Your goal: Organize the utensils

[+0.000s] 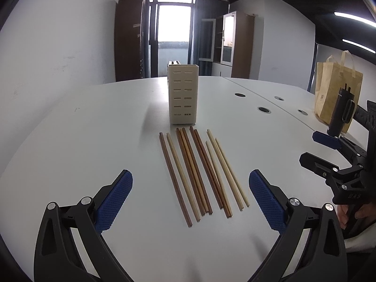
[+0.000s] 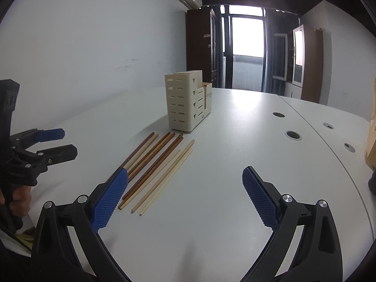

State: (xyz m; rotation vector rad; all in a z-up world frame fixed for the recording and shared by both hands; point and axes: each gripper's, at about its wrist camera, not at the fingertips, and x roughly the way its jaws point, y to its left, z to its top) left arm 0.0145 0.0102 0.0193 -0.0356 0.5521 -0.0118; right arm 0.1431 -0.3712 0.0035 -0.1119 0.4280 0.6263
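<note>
Several wooden chopsticks (image 1: 199, 171), dark and light, lie side by side on the white table (image 1: 94, 129), pointing toward a cream slotted utensil holder (image 1: 183, 96) that stands upright just beyond them. My left gripper (image 1: 190, 199) is open and empty, its blue pads on either side of the chopsticks' near ends, above the table. My right gripper (image 2: 185, 195) is open and empty, to the right of the chopsticks (image 2: 159, 166); the holder (image 2: 185, 103) stands beyond. Each gripper shows in the other's view, the right gripper (image 1: 315, 148) and the left gripper (image 2: 61, 143).
A tan tote bag (image 1: 336, 94) and a dark bottle (image 1: 340, 110) stand at the table's right side. Round cable holes (image 1: 264, 110) and a seam run across the table to the right of the holder. A wall is to the left.
</note>
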